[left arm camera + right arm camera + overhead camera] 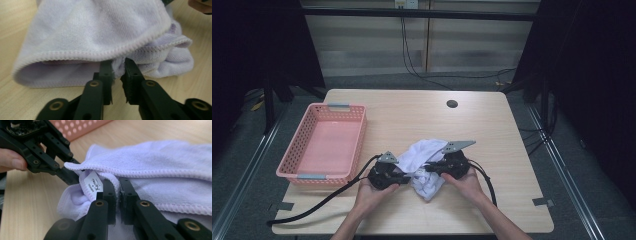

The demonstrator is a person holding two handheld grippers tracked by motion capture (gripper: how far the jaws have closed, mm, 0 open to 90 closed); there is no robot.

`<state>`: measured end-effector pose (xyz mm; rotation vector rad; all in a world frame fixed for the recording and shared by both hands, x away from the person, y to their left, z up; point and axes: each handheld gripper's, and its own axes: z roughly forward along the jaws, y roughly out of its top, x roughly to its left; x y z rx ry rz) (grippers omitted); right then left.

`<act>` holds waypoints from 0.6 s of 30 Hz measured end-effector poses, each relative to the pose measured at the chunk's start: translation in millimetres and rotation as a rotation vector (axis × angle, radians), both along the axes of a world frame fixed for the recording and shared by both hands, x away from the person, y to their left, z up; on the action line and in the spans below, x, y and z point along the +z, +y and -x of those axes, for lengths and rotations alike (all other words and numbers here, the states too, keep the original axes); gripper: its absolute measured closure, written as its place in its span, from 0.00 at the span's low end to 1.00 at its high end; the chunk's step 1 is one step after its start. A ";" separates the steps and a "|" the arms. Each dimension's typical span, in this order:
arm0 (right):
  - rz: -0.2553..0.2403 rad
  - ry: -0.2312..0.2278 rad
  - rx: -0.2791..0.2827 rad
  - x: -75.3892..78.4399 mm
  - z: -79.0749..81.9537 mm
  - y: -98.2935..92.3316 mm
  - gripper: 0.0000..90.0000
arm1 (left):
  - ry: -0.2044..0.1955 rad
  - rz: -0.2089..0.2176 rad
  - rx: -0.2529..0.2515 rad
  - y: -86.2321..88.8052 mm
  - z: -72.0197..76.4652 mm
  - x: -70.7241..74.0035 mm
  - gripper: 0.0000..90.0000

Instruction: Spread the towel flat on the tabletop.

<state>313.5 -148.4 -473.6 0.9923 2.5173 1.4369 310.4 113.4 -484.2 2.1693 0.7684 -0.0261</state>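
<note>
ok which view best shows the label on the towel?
Right gripper view: the white label sits legible-ish at the towel's hem, beside the right gripper shut on that hem. In the high view the towel is too small for detail; the left gripper view shows hem.

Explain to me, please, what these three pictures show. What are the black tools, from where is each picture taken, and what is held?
A person sits at a wooden table and holds a hand tool with two black jaws in each hand: the left gripper and the right gripper. The high view looks down from above. Each of the two close pictures comes from a camera riding on one gripper, looking along its jaws. On the table lie a crumpled white towel and an empty pink basket. Both grippers are shut on the towel's hemmed edge: the left and the right, close to the towel's small label.
</note>
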 end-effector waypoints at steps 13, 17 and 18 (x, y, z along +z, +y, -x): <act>-0.113 -0.072 -0.178 53.9 -17.8 -71.0 0.96 | -0.065 0.179 0.013 17.8 9.3 47.8 0.93; -0.123 -0.094 -0.231 70.2 -24.1 -92.4 0.96 | -0.110 0.265 0.037 33.1 14.3 73.2 0.94; -0.119 -0.103 -0.244 74.6 -25.7 -97.4 0.96 | -0.116 0.284 0.042 37.4 15.3 79.7 0.94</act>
